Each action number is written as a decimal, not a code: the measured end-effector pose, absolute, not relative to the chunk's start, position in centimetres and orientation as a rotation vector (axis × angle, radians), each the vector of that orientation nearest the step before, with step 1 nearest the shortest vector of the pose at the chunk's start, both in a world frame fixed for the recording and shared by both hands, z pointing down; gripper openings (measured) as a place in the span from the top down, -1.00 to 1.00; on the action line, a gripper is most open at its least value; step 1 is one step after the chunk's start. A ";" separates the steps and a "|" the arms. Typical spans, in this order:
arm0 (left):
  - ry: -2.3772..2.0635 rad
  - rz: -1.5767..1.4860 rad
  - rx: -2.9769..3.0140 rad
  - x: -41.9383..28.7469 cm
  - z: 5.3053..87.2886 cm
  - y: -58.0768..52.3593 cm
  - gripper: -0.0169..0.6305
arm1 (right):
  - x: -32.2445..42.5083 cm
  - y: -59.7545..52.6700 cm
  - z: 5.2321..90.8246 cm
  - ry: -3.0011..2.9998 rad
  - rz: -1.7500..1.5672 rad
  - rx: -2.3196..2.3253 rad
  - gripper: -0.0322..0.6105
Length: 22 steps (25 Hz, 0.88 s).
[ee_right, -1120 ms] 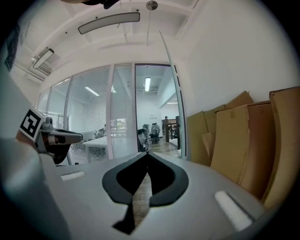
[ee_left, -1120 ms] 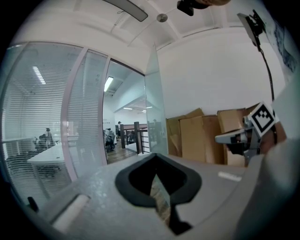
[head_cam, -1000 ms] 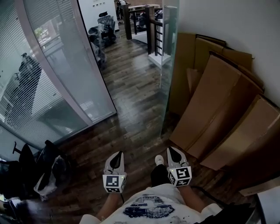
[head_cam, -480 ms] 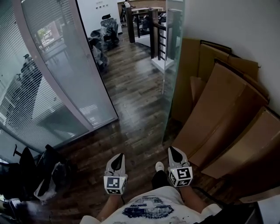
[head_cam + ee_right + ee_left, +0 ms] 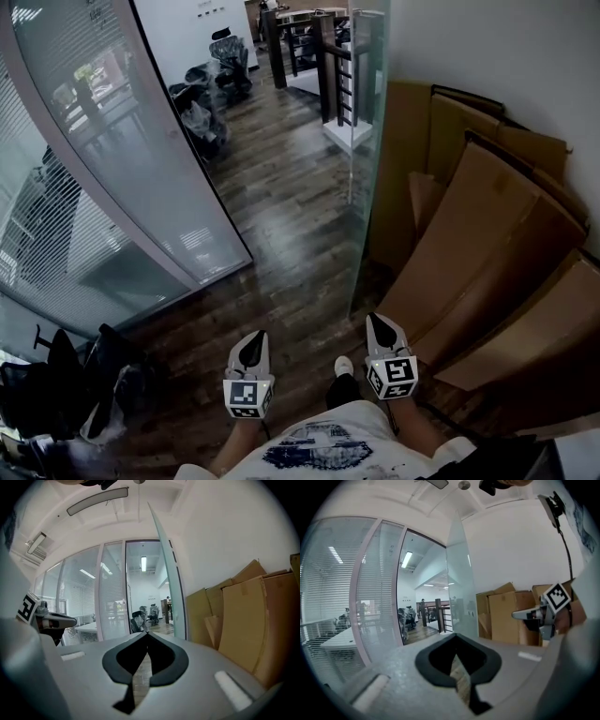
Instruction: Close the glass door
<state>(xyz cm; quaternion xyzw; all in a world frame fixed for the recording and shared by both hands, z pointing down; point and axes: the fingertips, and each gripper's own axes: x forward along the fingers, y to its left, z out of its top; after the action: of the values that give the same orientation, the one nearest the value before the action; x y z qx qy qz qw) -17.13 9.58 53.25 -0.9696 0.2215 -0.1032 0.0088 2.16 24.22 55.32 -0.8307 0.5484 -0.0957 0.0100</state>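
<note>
The person's arms and legs are mostly cut off at the bottom of the head view; only a printed white shirt [image 5: 319, 448] and one pale shoe [image 5: 344, 366] show. A heap of dark bags [image 5: 80, 389] sits in the lower left corner, too dim to tell what is in them.

The glass door [image 5: 362, 178] is a tall, clear, frameless pane seen almost edge-on, with a faint green tint. It stands open just ahead and a little right of the person, swung back toward the white wall [image 5: 487, 56]. Its far edge is hard to trace against the room beyond.

Flat brown cardboard sheets [image 5: 478, 253] lean on that wall behind the door. To the left runs a curved glass partition [image 5: 112, 169] with blinds, above a dark wooden floor [image 5: 281, 206].

The left gripper [image 5: 251, 337] and right gripper [image 5: 377, 321] are held low in front of the person, side by side and apart from the door. Each has its jaws closed tip to tip with nothing between them.
</note>
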 end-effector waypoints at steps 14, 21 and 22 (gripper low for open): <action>0.770 -0.316 -3.003 -5.4 52.4 2.3 0.95 | 14.8 16.8 55.0 1.748 -0.301 -2.552 0.88; 0.793 -0.312 -2.997 -0.8 52.7 -0.3 0.95 | 19.5 14.2 55.4 1.780 -0.306 -2.537 0.88; 0.795 -0.315 -2.995 -0.4 52.5 -0.5 0.95 | 20.0 13.9 55.4 1.779 -0.307 -2.536 0.88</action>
<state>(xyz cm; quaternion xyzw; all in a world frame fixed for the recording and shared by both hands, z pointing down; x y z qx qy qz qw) -0.38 -0.52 52.54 -0.9615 0.2553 -0.1011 0.0133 20.04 13.90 55.45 -0.8146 0.5713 -0.0986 0.0144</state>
